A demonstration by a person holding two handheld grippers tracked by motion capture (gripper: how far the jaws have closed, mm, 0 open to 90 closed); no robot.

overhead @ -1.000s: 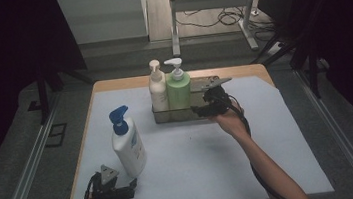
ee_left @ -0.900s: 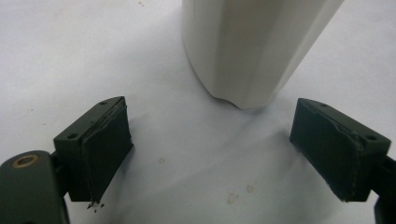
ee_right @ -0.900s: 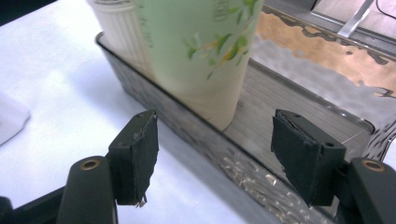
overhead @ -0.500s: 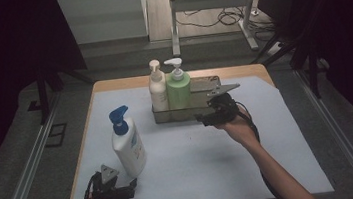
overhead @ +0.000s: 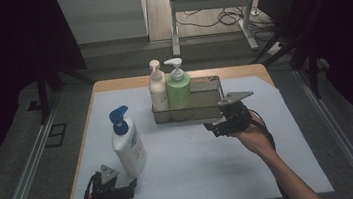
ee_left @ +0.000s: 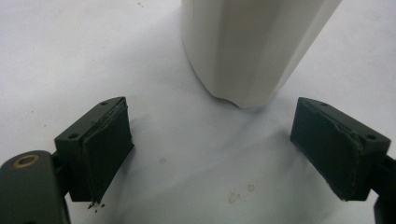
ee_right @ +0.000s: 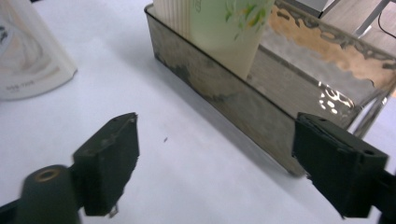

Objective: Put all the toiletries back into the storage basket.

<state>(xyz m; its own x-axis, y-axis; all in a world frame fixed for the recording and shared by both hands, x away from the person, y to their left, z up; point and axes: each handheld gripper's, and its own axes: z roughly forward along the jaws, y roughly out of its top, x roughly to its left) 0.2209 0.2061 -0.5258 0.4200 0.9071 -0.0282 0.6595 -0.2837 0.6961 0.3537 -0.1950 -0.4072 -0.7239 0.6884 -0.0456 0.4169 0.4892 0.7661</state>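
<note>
A white bottle with a blue pump point(overhead: 128, 145) stands on the white table cover at the near left. My left gripper point(overhead: 130, 185) sits just in front of it, open, the bottle's base point(ee_left: 252, 46) a little beyond the jaws. A metal tray point(overhead: 209, 93) at the back holds a cream bottle point(overhead: 157, 86) and a green bottle point(overhead: 179, 86). My right gripper point(overhead: 212, 128) hovers by the tray's near right corner; its jaws have just been opening and stand open with nothing between them. In the right gripper view point(ee_right: 219, 168) the tray wall point(ee_right: 261, 112) and green bottle point(ee_right: 229, 28) lie ahead.
The tray's right half is bare metal point(ee_right: 303, 60). White cover point(overhead: 197, 167) spreads between the two grippers. The wooden table edge point(overhead: 127, 82) runs behind the tray, with dark floor and a metal rail point(overhead: 27, 172) on the left.
My right gripper has drawn back from the tray toward the near side and opened wider. The left gripper and all three bottles have stayed put.
</note>
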